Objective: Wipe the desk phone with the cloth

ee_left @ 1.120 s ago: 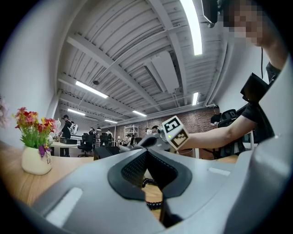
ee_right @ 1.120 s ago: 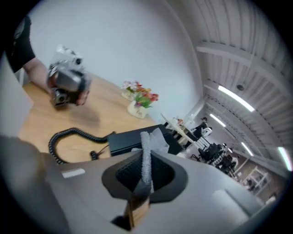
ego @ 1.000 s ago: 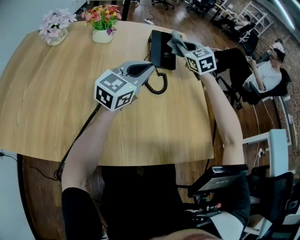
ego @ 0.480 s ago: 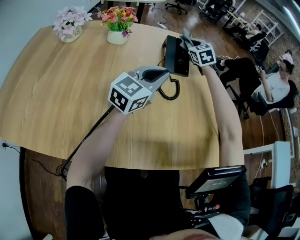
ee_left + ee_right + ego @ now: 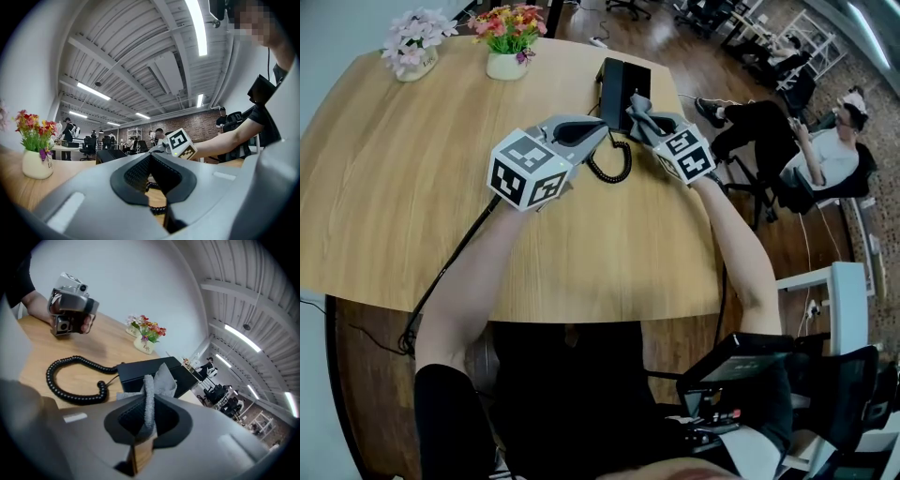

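Observation:
The black desk phone (image 5: 621, 82) sits at the far side of the round wooden table (image 5: 412, 187), with its coiled cord (image 5: 607, 167) looping on the wood in front of it. My right gripper (image 5: 641, 116) is shut on a grey cloth (image 5: 639, 103), which rests at the phone's near right corner. In the right gripper view the cloth (image 5: 161, 379) sticks up between the jaws of the right gripper (image 5: 149, 398), just before the phone (image 5: 140, 370) and beside the cord (image 5: 65, 383). My left gripper (image 5: 602, 129) hovers just left of the cord with its jaws together and nothing in them.
Two flower pots stand at the table's far left: a pale pink bunch (image 5: 414, 45) and a red and yellow one (image 5: 508, 41). A black cable (image 5: 455, 267) trails from the left gripper over the near edge. Seated people (image 5: 839, 141) and office chairs lie beyond the table's right edge.
My right gripper has drawn the cloth back from the phone's top toward its near right corner. The left gripper has held its place beside the cord.

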`<act>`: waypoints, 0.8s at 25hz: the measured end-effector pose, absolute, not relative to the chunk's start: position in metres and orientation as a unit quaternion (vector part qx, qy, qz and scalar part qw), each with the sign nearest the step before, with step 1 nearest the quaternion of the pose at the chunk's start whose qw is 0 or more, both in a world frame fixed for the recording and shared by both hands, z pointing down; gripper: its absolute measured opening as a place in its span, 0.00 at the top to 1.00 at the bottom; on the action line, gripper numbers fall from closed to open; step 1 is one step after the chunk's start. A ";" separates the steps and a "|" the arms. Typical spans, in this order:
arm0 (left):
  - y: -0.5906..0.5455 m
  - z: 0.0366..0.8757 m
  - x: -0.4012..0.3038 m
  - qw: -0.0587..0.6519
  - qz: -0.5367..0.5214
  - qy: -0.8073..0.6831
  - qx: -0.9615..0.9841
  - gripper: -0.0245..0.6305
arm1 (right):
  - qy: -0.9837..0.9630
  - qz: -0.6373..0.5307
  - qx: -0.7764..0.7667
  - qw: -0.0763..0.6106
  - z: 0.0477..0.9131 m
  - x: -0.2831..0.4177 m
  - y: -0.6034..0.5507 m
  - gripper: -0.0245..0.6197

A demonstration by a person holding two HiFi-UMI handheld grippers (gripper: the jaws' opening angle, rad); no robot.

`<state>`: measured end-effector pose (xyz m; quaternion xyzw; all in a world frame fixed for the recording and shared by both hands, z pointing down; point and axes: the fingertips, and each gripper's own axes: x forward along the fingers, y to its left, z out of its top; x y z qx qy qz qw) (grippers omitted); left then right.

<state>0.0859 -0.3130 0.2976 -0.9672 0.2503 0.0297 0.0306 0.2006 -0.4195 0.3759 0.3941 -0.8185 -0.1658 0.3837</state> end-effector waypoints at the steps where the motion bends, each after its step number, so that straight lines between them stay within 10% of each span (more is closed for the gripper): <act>1: -0.313 0.297 0.086 0.031 0.029 0.251 -0.967 0.96 | -0.819 -0.166 0.386 0.390 0.380 0.200 -0.410 0.93; 8: -0.311 0.298 0.087 0.031 0.029 0.253 -0.967 0.96 | -0.830 -0.143 0.296 0.451 0.401 0.191 -0.354 0.93; 20: -0.312 0.300 0.091 0.028 0.028 0.243 -0.969 0.96 | -0.807 -0.164 0.493 0.279 0.275 0.201 -0.525 0.93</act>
